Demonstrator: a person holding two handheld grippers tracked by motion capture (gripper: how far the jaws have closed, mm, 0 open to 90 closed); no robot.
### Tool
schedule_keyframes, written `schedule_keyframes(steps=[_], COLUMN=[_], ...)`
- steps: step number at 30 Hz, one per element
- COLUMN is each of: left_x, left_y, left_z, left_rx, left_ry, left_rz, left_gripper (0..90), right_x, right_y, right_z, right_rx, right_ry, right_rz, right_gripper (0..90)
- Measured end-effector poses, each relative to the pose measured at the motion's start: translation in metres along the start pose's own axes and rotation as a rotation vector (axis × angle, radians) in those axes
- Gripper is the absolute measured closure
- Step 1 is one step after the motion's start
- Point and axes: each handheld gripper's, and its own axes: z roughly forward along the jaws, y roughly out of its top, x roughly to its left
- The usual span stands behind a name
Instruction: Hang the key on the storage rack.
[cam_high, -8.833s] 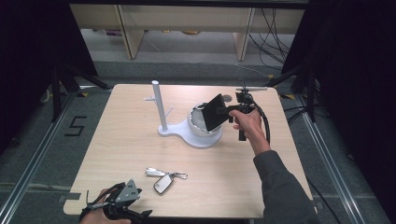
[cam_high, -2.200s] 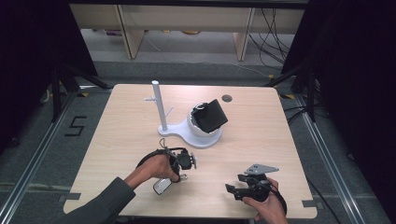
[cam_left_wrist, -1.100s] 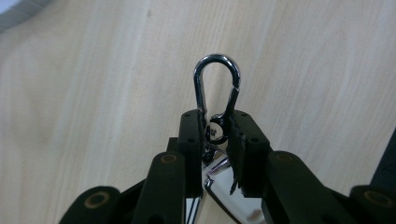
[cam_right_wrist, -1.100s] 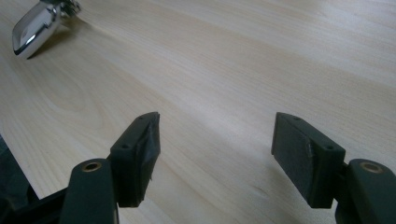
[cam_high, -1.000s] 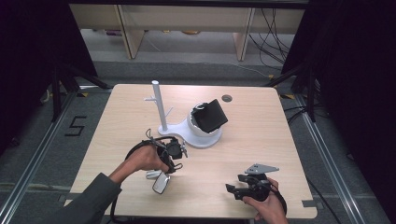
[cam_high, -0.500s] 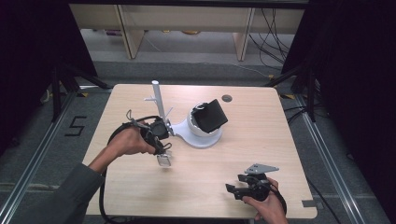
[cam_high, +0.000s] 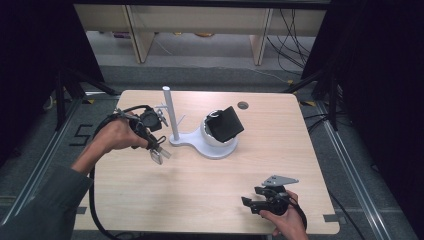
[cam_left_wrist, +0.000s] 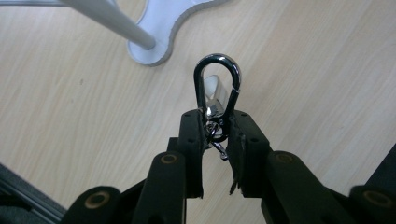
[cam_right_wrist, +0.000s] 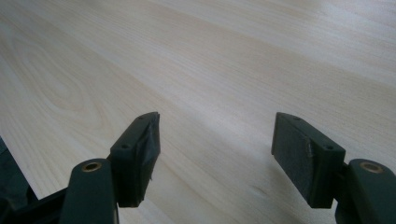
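I am working in a lab: a bare wooden table (cam_high: 200, 190) framed by black curtains (cam_high: 380, 75), metal rails (cam_high: 350, 165) on grey floor, loose cables (cam_high: 290, 25), plain shelving (cam_high: 200, 20) behind.

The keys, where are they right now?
In the high view the keys hang above the table's left side, clipped in the left tool, just left of the white stand's pole.

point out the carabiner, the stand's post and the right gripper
carabiner (cam_left_wrist: 217, 84), left gripper view, inside its chrome loop's top bend.
stand's post (cam_high: 170, 112), high view, mid shaft.
right gripper (cam_high: 248, 205), high view, between its open jaw tips.
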Motion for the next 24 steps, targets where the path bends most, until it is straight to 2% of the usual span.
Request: schedule_keyframes(steps=[1, 2, 3, 4, 8, 9, 10, 11, 13, 14, 15, 16, 18, 20, 21, 22, 23, 24], left_x=[0.002, 0.005, 0.007, 0.009, 0.019, 0.021, 0.023, 0.026, 0.032, 0.034, 0.038, 0.041, 0.046, 0.050, 0.052, 0.053, 0.054, 0.055], left_y=[0.000, 0.000, 0.000, 0.000, 0.000, -0.001, -0.001, -0.001, -0.001, -0.001, -0.001, -0.001, -0.001, -0.001, 0.000, 0.000, 0.001, 0.001], left_z=[-0.003, -0.006, -0.008, -0.010, -0.016, -0.017, -0.018, -0.019, -0.022, -0.022, -0.024, -0.025, -0.027, -0.028, -0.027, -0.028, -0.028, -0.028], left_rx=[0.004, -0.003, -0.005, -0.004, -0.006, -0.010, -0.013, -0.007, -0.016, -0.020, -0.026, -0.031, -0.042, -0.023, -0.024, -0.015, -0.018, -0.025], left_ry=[0.002, 0.009, 0.010, 0.016, 0.032, 0.037, 0.042, 0.040, 0.051, 0.045, 0.048, 0.052, 0.052, 0.059, 0.064, 0.065, 0.068, 0.070], left_rz=[0.000, -0.005, -0.008, -0.013, -0.043, -0.053, -0.060, -0.062, -0.081, -0.089, -0.099, -0.106, -0.133, -0.135, -0.147, -0.142, -0.147, -0.154], left_gripper=[75.4, 75.4, 75.4, 75.5, 75.5, 75.5, 75.5, 75.5, 75.5, 75.5, 75.5, 75.5, 75.5, 75.5, 75.5, 75.5, 75.5, 75.5], right_x=[-0.001, 0.000, -0.001, -0.001, 0.000, -0.002, -0.002, 0.000, 0.001, -0.001, 0.001, -0.001, 0.000, 0.001, 0.000, -0.002, 0.001, 0.001], right_y=[0.000, 0.000, 0.000, 0.000, 0.000, 0.000, 0.000, 0.000, 0.000, 0.000, 0.000, 0.000, 0.000, 0.000, 0.000, 0.000, 0.000, 0.000], right_z=[0.000, -0.001, 0.001, 0.000, 0.000, 0.001, 0.001, 0.000, 0.000, 0.000, 0.000, 0.000, 0.000, 0.000, 0.000, 0.000, 0.000, 0.000], right_rx=[-0.006, -0.002, -0.019, -0.006, -0.002, -0.022, -0.017, -0.002, 0.008, -0.003, 0.002, -0.005, 0.000, 0.000, -0.001, -0.006, 0.004, 0.010], right_ry=[-0.002, 0.001, 0.005, -0.007, 0.004, -0.008, -0.007, 0.001, 0.005, -0.008, -0.004, -0.007, 0.008, -0.007, -0.007, -0.007, -0.003, -0.002], right_rz=[-0.014, 0.001, -0.011, -0.007, -0.009, -0.040, -0.043, -0.012, 0.009, -0.022, -0.002, -0.022, -0.006, 0.000, -0.009, -0.030, -0.004, 0.001], right_gripper=[33.5, 33.5, 33.5, 33.5, 33.5, 33.5, 33.5, 33.5, 33.5, 33.5, 33.5, 33.5, 33.5, 33.5, 33.5, 33.5, 33.5, 33.5])
